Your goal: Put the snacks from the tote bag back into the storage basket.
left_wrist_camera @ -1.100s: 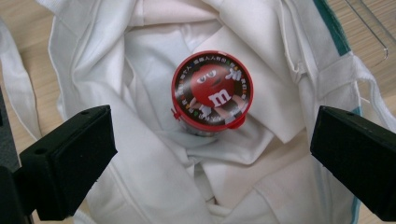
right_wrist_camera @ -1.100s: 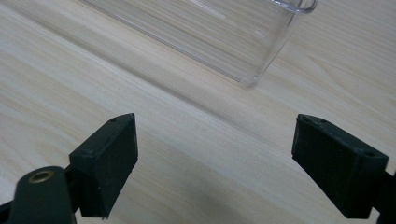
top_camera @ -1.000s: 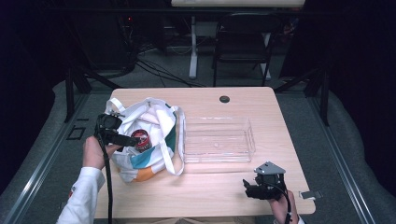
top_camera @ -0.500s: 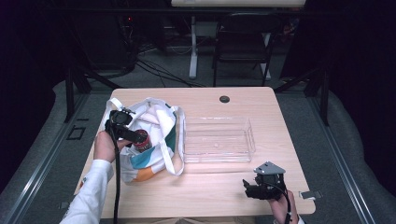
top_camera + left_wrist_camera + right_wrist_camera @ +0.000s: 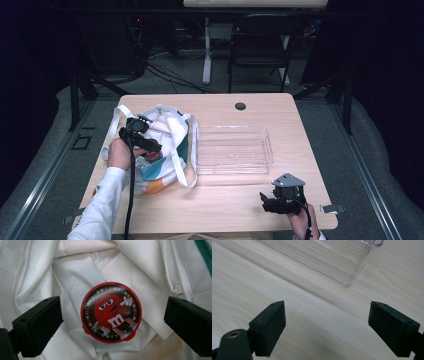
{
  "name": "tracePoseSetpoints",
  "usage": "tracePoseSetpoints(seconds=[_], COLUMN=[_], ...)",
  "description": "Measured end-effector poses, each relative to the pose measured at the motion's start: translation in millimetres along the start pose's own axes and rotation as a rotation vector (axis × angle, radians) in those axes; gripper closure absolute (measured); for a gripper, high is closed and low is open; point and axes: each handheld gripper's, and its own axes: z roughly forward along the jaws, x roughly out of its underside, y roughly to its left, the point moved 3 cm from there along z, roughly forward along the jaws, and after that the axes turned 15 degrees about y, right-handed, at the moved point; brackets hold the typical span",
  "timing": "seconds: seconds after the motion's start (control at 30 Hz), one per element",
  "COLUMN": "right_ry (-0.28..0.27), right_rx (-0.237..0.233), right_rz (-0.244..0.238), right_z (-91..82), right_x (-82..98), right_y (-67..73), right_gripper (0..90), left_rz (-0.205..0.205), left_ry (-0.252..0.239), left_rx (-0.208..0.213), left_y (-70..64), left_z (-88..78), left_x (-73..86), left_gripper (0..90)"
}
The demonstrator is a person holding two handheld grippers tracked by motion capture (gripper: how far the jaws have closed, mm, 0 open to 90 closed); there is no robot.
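Observation:
A white tote bag (image 5: 172,145) with teal and orange print lies open at the table's left. Inside it sits a round red candy tub (image 5: 111,312) with a cartoon face on its lid. My left gripper (image 5: 152,146) points down into the bag's mouth. Its jaws (image 5: 112,322) stand open on either side of the tub without touching it, and they have just been closing a little. My right gripper (image 5: 264,202) rests near the front right edge of the table, open (image 5: 327,325) over bare wood, with nothing between its fingers.
A clear plastic tray (image 5: 232,150) stands empty in the middle of the table, right of the bag; its corner (image 5: 347,277) shows ahead of the right gripper. A small black disc (image 5: 240,106) sits near the far edge. The bag's straps (image 5: 182,170) trail toward the tray.
The left hand has shifted right and lower over the bag's mouth, so its gripper now points down at the tub. The right gripper has stayed put.

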Motion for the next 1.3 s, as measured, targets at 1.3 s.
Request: tracePoseSetpoints(seconds=[1.3], right_ry=[-0.003], right_rx=[-0.007], right_rz=[0.0], right_z=[0.2], right_x=[-0.4], right_y=[-0.1], right_gripper=[13.9], left_rz=[0.027], left_ry=[0.134], left_rx=[-0.026], left_y=[-2.3], left_z=[28.5], left_x=[-3.8], left_gripper=[25.1])
